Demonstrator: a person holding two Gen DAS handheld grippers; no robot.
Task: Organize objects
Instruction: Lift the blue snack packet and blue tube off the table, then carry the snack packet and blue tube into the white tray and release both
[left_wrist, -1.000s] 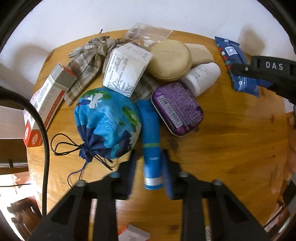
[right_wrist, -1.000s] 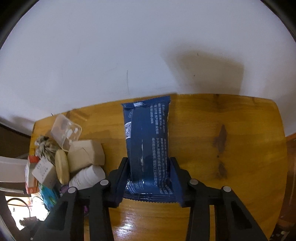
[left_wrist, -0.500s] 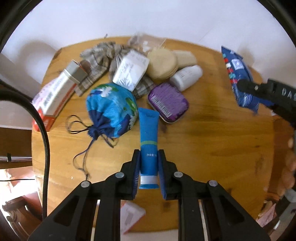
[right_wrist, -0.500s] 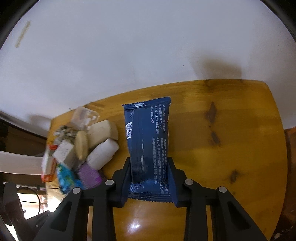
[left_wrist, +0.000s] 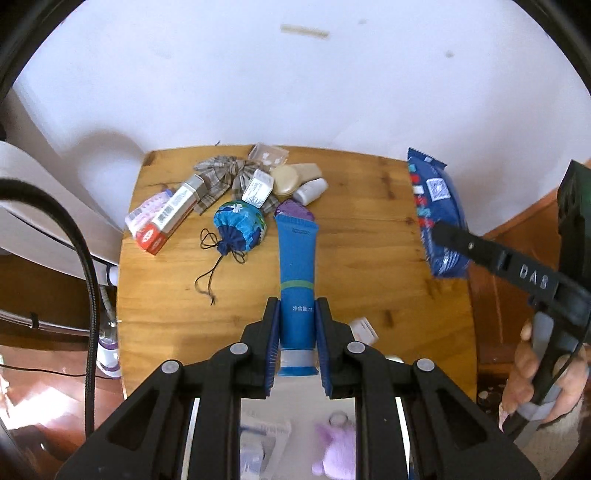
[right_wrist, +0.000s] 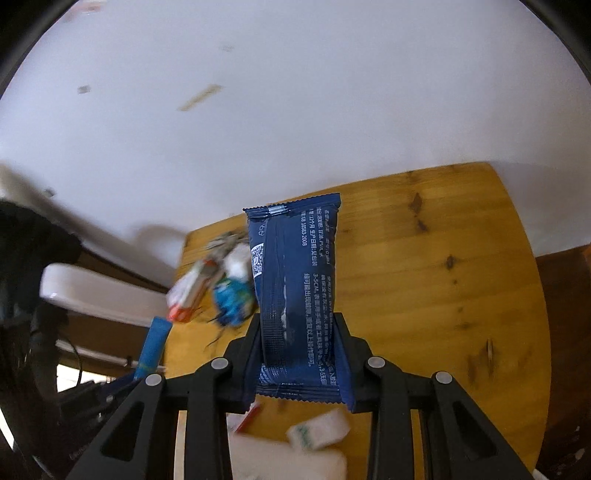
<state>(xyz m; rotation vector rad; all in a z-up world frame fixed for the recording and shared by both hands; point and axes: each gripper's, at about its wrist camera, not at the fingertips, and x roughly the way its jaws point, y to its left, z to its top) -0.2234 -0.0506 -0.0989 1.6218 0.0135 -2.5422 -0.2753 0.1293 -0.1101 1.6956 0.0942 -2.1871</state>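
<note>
while both tongs are up in the air with something in them, the job now is to carry each thing to a good spot and set it down softly.

the left tongs (left_wrist: 297, 341) are clamped on the blue tube (left_wrist: 297, 273), near its cap end, low in the middle of the left view. the tube points up the frame, away from the camera. the right tongs (right_wrist: 301, 354) are clamped on the dark blue snack pack (right_wrist: 297, 291), in the middle of the right view. the pack sticks up and out, and only its bottom part is pinched. both things look lifted off the counter (left_wrist: 362, 229).

a pile of other things sits in the upper middle of the left view: a blue drawstring bag (left_wrist: 240, 226), a red and white box (left_wrist: 162, 218), a checked cloth (left_wrist: 221, 177) and a small white bottle (left_wrist: 311, 190). they are close together, some touching.

to do this step well, i think each hand should move slowly and keep the squeeze steady, so nothing slips. the pack is soft and may bend or swing, so keep it level. the tube is held near one end, so its far end may dip. pick a bare part of the counter, well apart from the pile, lower the thing until it lies flat, then let go. the bag's strings (left_wrist: 208, 273) are loose, so stay away from them.
</note>
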